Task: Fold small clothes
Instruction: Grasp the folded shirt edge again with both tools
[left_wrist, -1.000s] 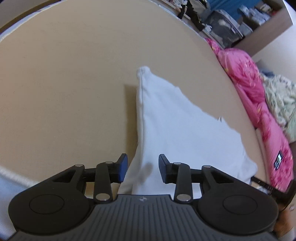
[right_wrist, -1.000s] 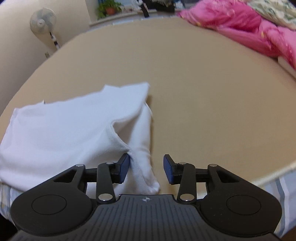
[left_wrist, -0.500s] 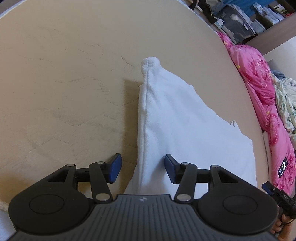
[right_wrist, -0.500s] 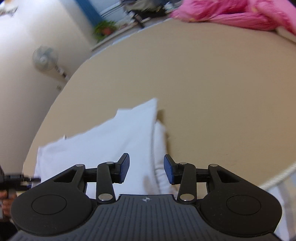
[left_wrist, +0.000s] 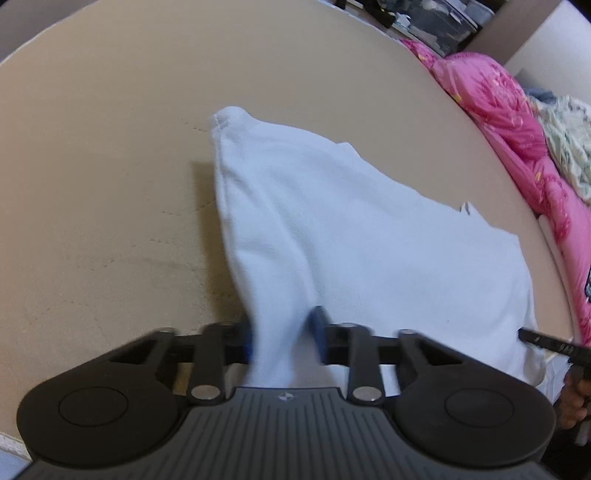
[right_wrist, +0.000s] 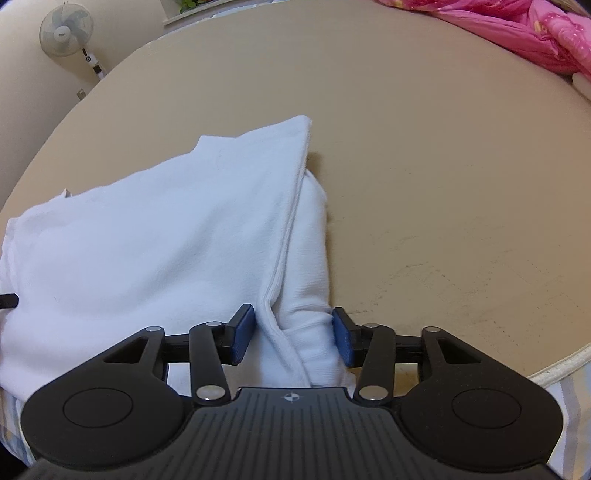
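A white garment (left_wrist: 351, 236) lies partly folded on the tan mattress (left_wrist: 96, 177). In the left wrist view my left gripper (left_wrist: 282, 338) sits at the garment's near left edge, with a fold of white cloth between its blue pads; the jaws have narrowed around it and the image is blurred. In the right wrist view the garment (right_wrist: 155, 240) has a folded sleeve along its right side. My right gripper (right_wrist: 293, 338) is open, with the sleeve's near end lying between its pads. The right gripper's tip also shows in the left wrist view (left_wrist: 546, 345).
A pink quilt (left_wrist: 517, 122) and a patterned blanket (left_wrist: 569, 144) lie along the mattress's far right side. A standing fan (right_wrist: 66, 27) stands by the wall. The mattress's piped edge (right_wrist: 554, 369) runs near my right gripper. Cluttered shelves (left_wrist: 436, 22) stand beyond the bed.
My left gripper has closed in on the garment's near left edge. My right gripper has dropped lower and moved over the sleeve's end, still open.
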